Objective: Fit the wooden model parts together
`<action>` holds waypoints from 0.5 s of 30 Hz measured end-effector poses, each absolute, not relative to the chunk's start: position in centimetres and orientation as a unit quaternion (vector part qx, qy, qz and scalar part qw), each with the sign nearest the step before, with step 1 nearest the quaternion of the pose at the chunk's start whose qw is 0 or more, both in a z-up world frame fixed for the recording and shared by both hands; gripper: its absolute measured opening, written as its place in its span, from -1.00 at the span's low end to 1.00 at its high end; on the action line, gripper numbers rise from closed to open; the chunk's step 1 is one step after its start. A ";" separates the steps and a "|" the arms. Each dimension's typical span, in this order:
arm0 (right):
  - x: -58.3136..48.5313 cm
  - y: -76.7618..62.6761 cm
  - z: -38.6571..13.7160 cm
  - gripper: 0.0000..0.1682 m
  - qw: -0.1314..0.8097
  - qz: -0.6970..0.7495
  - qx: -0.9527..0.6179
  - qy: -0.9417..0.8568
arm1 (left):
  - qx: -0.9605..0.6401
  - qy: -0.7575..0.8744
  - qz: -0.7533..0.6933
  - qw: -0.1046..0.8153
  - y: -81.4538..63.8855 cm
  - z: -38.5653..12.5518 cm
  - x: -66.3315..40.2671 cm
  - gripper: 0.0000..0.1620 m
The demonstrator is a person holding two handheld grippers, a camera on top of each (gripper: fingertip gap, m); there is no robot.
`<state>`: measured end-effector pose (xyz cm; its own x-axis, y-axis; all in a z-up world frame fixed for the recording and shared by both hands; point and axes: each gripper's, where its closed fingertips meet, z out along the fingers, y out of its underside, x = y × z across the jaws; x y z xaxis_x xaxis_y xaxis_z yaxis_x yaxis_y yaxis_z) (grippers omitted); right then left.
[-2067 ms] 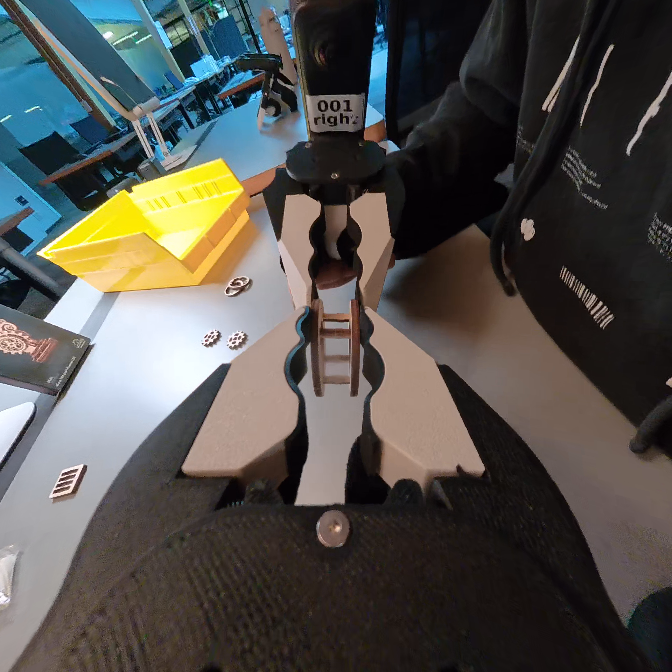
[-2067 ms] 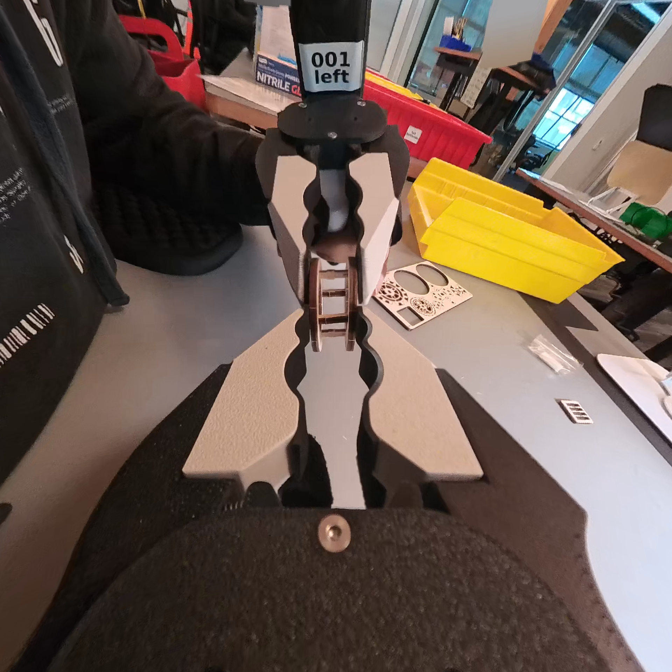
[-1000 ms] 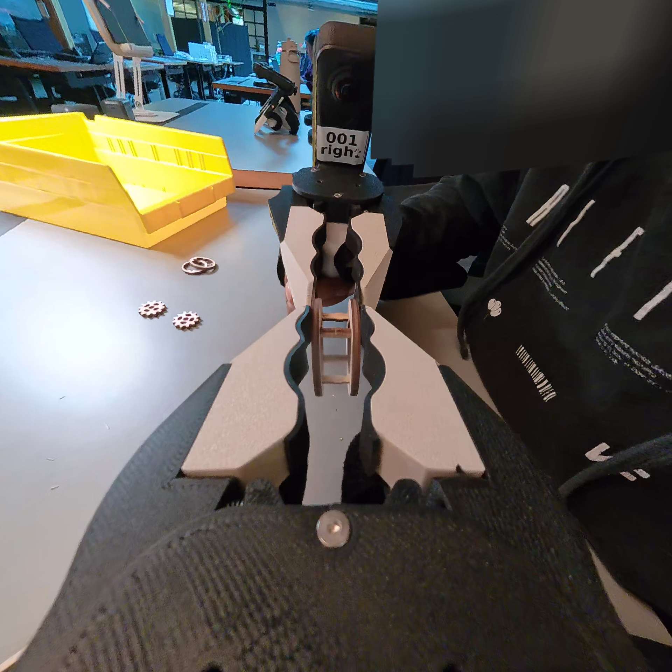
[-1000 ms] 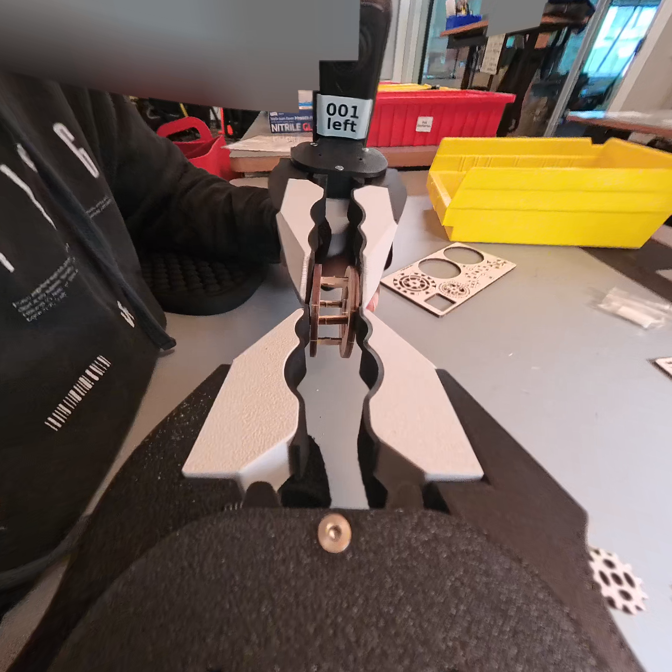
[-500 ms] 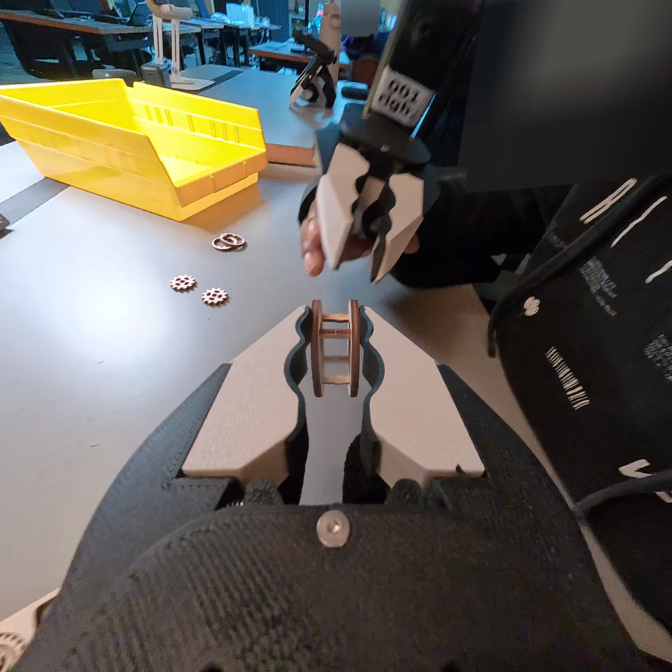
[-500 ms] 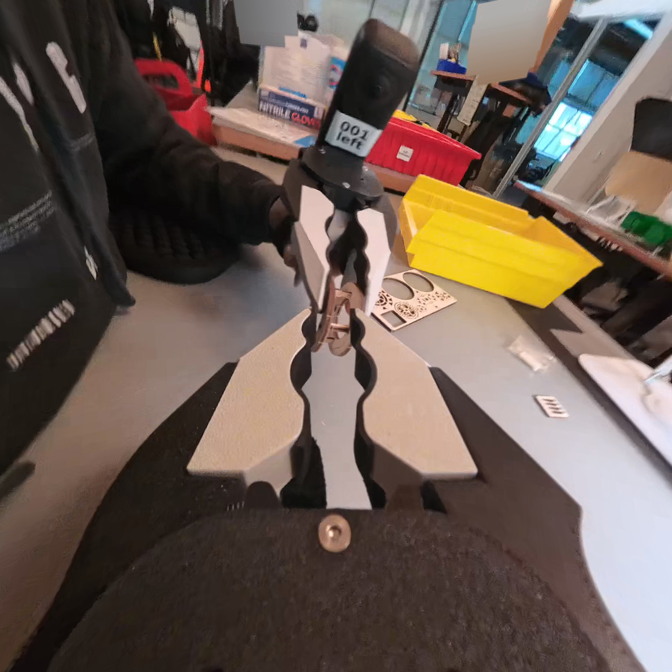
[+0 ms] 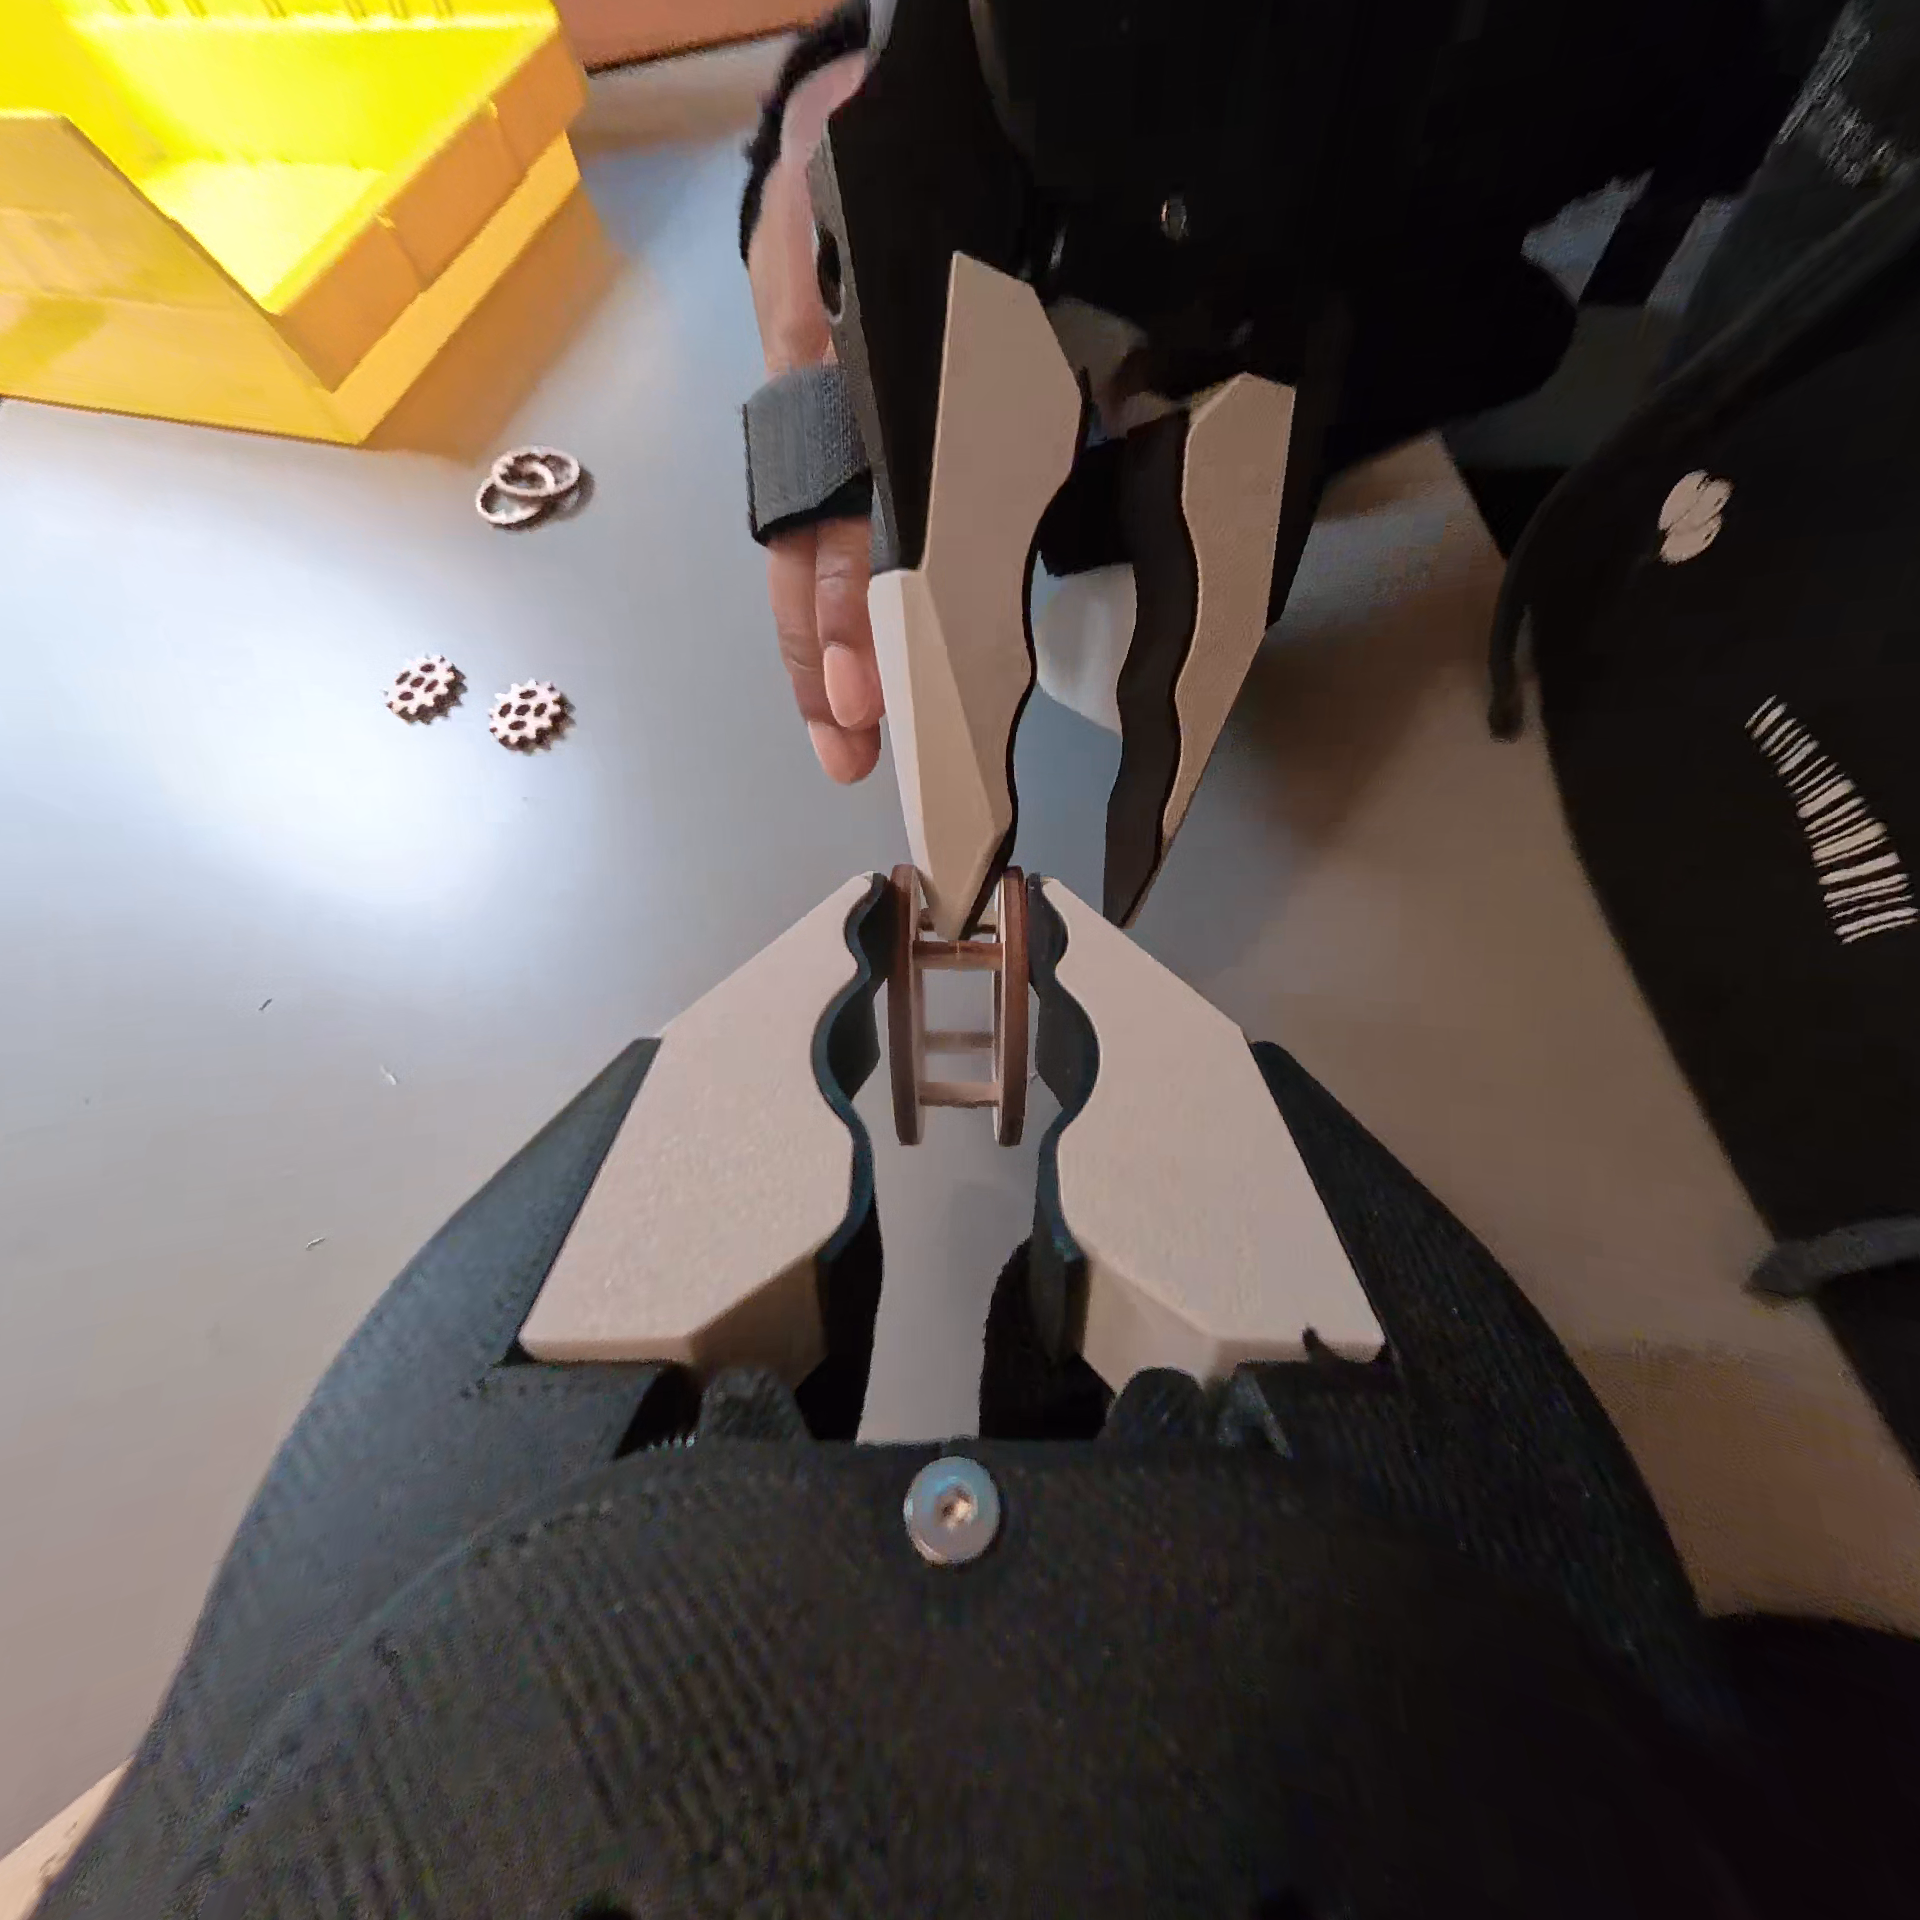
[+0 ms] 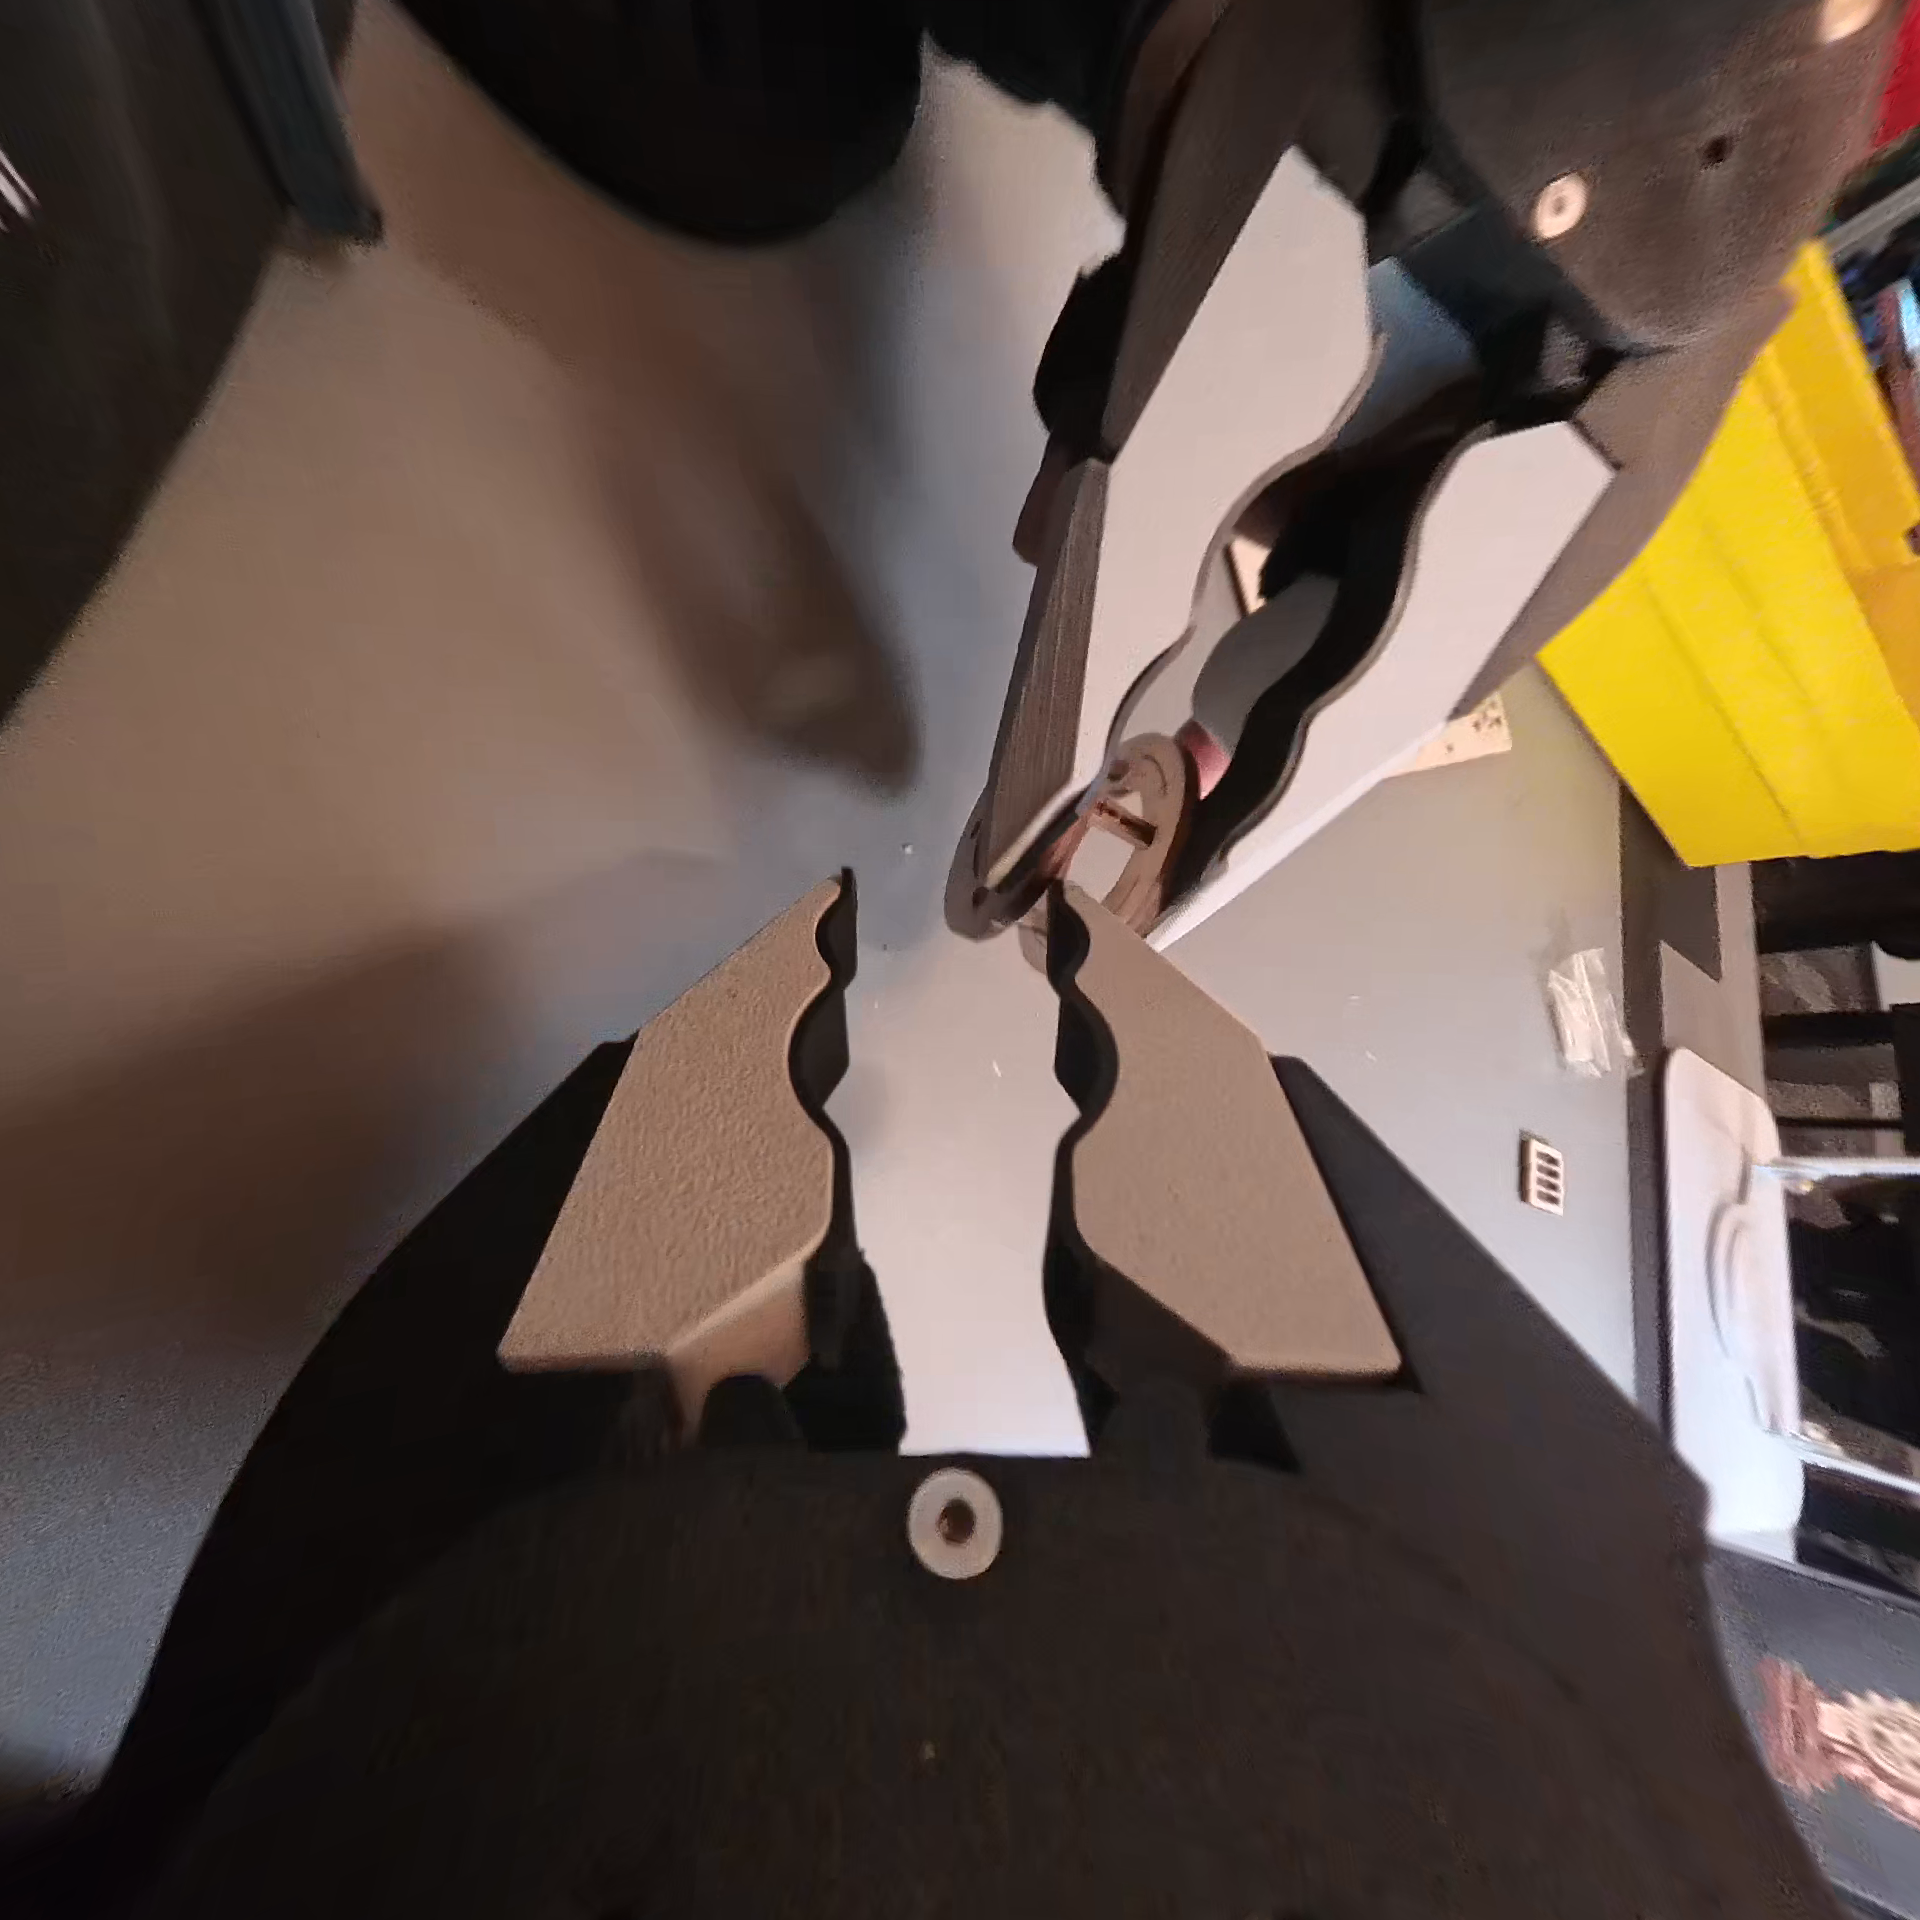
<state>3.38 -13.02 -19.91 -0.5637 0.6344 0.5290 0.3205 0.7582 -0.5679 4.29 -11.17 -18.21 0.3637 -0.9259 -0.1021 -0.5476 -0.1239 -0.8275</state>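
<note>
Wooden wheel (image 7: 959, 1023) clamped in left gripper (image 7: 957, 894), above grey table (image 7: 260, 883).
Left wrist view: right gripper (image 7: 1049, 883) spread apart, one fingertip poked between the wheel's discs; two small gears (image 7: 478, 704) near yellow bin (image 7: 260, 208). Right wrist view: right gripper (image 8: 951, 894) apart, empty, touching wheel (image 8: 1127, 821).

no legible writing, labels or numbers

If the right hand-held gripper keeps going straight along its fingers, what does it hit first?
Probably the wooden spool held in the left hand-held gripper; one open right hand-held gripper fingertip already sits between its discs.
</note>
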 end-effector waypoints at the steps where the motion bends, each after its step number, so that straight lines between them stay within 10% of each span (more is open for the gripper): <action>1: 3.4 -12.9 -20.3 -0.62 0.368 0.192 -0.277 -0.867 | -0.717 0.521 -0.219 0.408 -11.2 -18.5 4.3 -0.70; 15: 3.4 -12.1 -21.7 -0.85 0.355 0.150 -0.302 -0.872 | -0.729 0.527 -0.201 0.388 -11.2 -19.5 4.4 -0.70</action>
